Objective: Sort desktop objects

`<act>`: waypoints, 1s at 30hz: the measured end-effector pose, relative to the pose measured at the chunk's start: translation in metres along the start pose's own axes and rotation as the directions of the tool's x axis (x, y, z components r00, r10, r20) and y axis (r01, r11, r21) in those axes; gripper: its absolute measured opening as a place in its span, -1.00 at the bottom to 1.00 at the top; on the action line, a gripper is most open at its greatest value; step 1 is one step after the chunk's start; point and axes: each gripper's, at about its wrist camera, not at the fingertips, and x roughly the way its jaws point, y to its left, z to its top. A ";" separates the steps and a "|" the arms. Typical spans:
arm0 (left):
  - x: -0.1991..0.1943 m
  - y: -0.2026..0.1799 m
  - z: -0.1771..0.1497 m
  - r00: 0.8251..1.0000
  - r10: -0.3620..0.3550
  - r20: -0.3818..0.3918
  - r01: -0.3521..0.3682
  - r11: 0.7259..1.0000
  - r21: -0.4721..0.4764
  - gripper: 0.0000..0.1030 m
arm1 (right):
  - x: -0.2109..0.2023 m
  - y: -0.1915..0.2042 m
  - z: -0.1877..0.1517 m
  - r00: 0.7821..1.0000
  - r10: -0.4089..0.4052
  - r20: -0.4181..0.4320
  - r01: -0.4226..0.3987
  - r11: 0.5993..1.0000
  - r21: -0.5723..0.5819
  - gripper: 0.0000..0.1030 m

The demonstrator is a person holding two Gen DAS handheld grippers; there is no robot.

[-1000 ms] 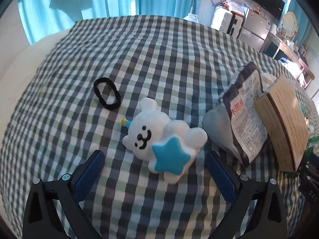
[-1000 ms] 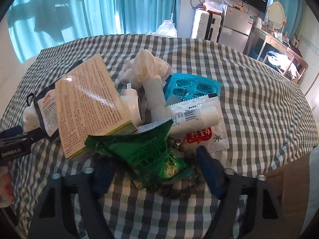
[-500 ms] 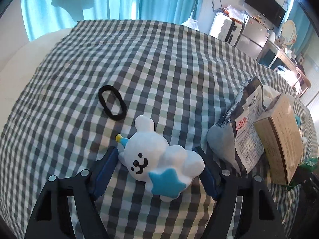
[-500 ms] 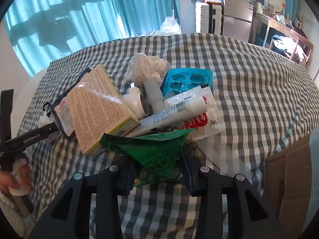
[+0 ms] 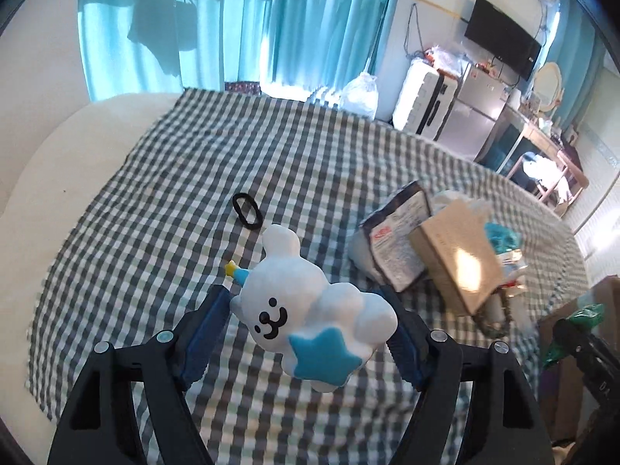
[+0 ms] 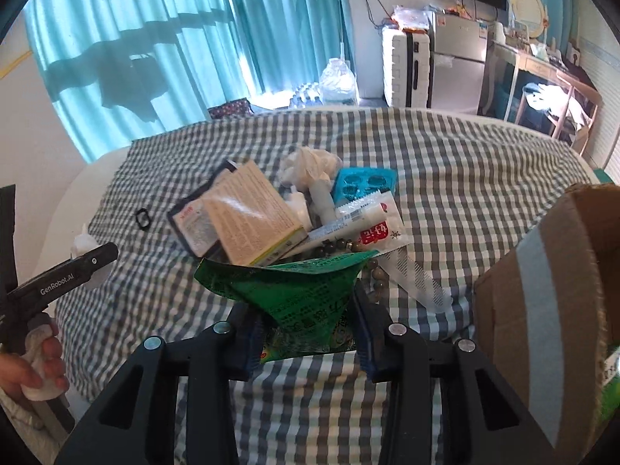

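Observation:
My left gripper (image 5: 308, 323) is shut on a white plush bear with a blue star (image 5: 310, 310) and holds it above the checked tablecloth (image 5: 155, 232). My right gripper (image 6: 306, 329) is shut on a green snack bag (image 6: 298, 294) and holds it lifted, near the table's front. The pile behind it holds a tan box (image 6: 248, 213), a dark foil bag (image 6: 193, 224), a teal blister pack (image 6: 364, 184), a white tube (image 6: 348, 221), a crumpled white plastic bag (image 6: 310, 162) and dark beads (image 6: 333, 248).
An open cardboard box (image 6: 550, 290) stands at the right beside the table. A black hair tie (image 5: 248, 215) lies on the cloth left of the pile. The left gripper's body (image 6: 62, 275) shows at the left of the right wrist view.
Both grippers closed on their objects and lifted them: the left on the plush bear, the right on the green bag. The cardboard box came into the right view.

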 end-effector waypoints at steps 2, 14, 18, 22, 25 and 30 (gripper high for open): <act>-0.017 -0.003 0.002 1.000 -0.005 0.020 0.005 1.000 0.003 0.51 | -0.014 0.007 -0.002 0.999 0.032 0.009 -0.032 0.999 0.010 -0.26; -0.135 -0.024 0.001 0.993 -0.052 0.109 0.051 0.999 0.017 0.52 | -0.125 0.029 0.001 0.978 0.119 0.172 -0.121 0.993 0.003 -0.26; -0.169 -0.037 0.001 0.984 -0.077 0.163 0.070 0.996 0.050 0.52 | -0.152 0.030 0.002 0.969 0.127 0.210 -0.126 0.992 -0.015 -0.26; -0.190 -0.060 0.002 0.977 -0.105 0.185 0.084 0.990 0.116 0.52 | -0.173 0.023 -0.001 0.964 0.121 0.235 -0.124 0.992 -0.004 -0.26; -0.188 -0.072 -0.004 0.982 -0.111 0.151 0.089 0.985 0.144 0.61 | -0.183 0.014 -0.009 0.962 0.119 0.247 -0.126 0.992 0.013 -0.26; -0.149 -0.076 -0.039 0.996 -0.084 0.034 0.078 0.986 0.147 1.00 | -0.173 0.002 -0.022 0.969 0.118 0.218 -0.131 0.990 0.047 -0.26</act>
